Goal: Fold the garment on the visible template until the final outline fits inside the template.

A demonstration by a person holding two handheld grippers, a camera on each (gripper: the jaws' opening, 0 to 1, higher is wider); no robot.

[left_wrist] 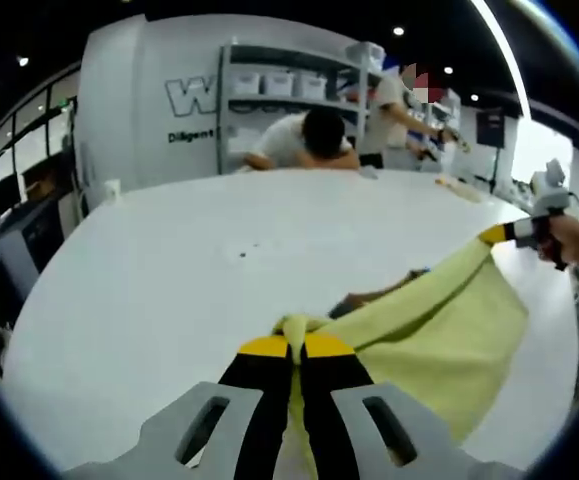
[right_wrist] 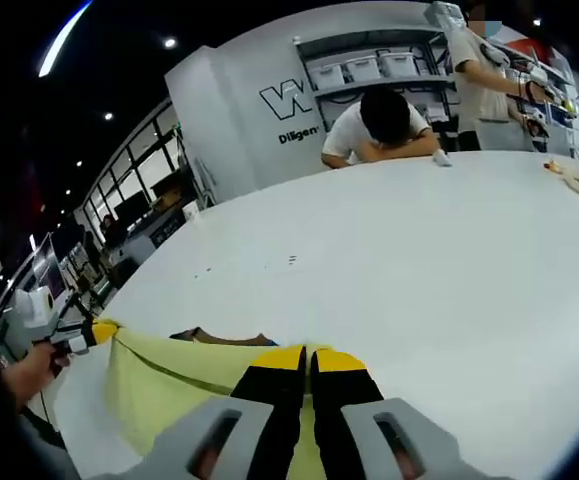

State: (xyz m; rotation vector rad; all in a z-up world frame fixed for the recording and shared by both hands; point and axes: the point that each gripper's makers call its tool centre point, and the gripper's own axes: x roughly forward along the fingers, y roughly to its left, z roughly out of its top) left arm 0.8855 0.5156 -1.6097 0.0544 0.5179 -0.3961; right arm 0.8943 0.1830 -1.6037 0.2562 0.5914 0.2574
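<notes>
With both tongs, left (left_wrist: 296, 347) and right (right_wrist: 308, 358), pinching the yellow garment (left_wrist: 439, 330) stretched above the counter (left_wrist: 219, 270), a slipped corner would probably let it sag.

A garment (left_wrist: 439, 335) hangs stretched above a table (left_wrist: 189, 290), pinched at lower centre by the left gripper (left_wrist: 296, 347) and at far right by the right gripper (left_wrist: 496, 235); shelves (left_wrist: 289, 95) stand behind, upper centre.

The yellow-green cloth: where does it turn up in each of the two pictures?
Left gripper view: the yellow-green cloth spreads lower right, stretched from the left gripper to the right gripper.
Right gripper view: it hangs lower left, at the picture's bottom.
Shared landmark: the person slumped over the white table, below the shelves.
</notes>
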